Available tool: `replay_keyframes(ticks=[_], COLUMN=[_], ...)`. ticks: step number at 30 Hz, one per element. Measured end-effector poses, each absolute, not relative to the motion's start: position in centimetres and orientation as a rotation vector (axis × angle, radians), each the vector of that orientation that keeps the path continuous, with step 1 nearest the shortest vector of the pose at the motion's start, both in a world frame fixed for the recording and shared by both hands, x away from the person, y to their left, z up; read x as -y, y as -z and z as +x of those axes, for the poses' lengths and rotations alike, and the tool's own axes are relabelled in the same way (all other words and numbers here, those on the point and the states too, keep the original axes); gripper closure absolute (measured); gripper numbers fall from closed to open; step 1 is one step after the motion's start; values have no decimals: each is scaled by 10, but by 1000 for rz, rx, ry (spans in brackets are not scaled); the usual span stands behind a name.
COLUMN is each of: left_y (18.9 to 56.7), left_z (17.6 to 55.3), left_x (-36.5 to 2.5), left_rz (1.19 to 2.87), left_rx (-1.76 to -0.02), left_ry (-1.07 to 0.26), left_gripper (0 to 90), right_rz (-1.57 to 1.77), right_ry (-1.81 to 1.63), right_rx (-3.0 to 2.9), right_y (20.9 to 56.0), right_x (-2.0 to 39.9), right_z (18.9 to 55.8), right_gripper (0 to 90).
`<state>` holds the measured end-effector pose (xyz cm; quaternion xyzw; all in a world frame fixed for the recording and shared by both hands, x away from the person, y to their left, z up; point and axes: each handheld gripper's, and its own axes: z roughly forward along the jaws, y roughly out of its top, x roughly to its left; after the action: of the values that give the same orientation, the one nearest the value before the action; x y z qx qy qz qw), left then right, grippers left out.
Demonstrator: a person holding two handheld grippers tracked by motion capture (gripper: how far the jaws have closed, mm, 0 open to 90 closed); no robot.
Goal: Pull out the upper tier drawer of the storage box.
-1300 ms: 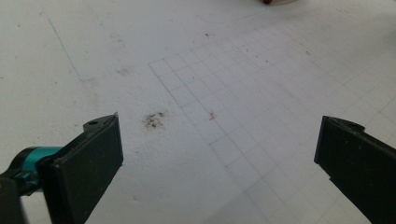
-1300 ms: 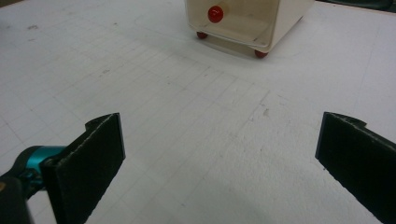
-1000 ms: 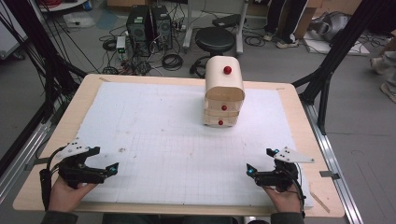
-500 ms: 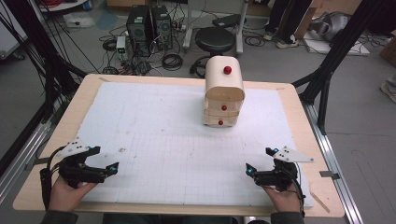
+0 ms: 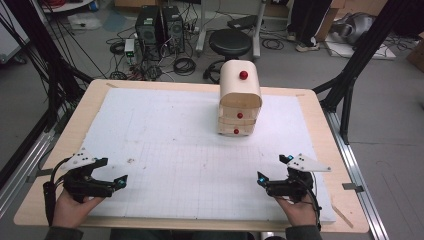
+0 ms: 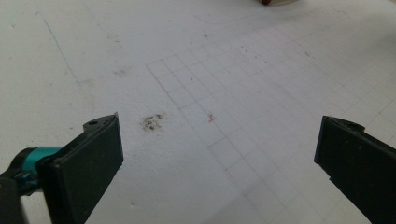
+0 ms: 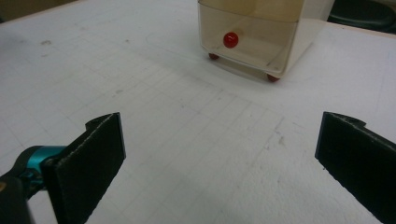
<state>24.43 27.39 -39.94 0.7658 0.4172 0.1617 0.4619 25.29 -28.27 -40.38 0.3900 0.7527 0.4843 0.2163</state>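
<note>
A small pale wooden chest (image 5: 240, 105) with a rounded top and red knobs stands at the far middle-right of the white board. In the right gripper view the chest (image 7: 261, 32) is ahead, its lowest drawer's red knob (image 7: 230, 39) facing me. My left gripper (image 5: 114, 171) rests near the front left corner, held by a hand, jaws wide apart with nothing between them (image 6: 217, 140). My right gripper (image 5: 273, 168) sits near the front right, also open and empty (image 7: 219, 135). Both are well short of the chest.
The white gridded foam board (image 5: 175, 150) covers a wooden table (image 5: 60, 150). A dark smudge (image 6: 152, 122) marks the board ahead of the left gripper. Beyond the table are a black stool (image 5: 230, 42), computer towers (image 5: 160, 25), cables and black frame legs (image 5: 350, 75).
</note>
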Motion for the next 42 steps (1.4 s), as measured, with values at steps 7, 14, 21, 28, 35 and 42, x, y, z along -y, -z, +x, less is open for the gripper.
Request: replay_keyframes(ticks=[7, 14, 21, 28, 35, 42], left_y=[400, 400, 400, 400, 401, 401], left_z=[244, 243, 243, 244, 244, 244], left_x=[-274, -273, -273, -275, -275, -276], left_rz=[1876, 1876, 1873, 1874, 1864, 1867], left_rx=[-1030, -1021, -1024, -1023, -1029, -1028], left_ry=[-398, -399, -400, -404, -400, -401], left_gripper=[18, 17, 17, 17, 17, 17], right_rz=[1066, 1075, 1089, 1086, 1115, 1112], right_ry=[-1345, -1347, -1343, -1339, -1347, -1350], right_rx=[-2073, -2058, -2033, -2015, -1977, -1951], right_y=[399, 396, 391, 387, 384, 382], right_x=[269, 259, 247, 235, 226, 214], right_z=[258, 262, 266, 273, 281, 288], right_gripper=[7, 6, 7, 7, 6, 7])
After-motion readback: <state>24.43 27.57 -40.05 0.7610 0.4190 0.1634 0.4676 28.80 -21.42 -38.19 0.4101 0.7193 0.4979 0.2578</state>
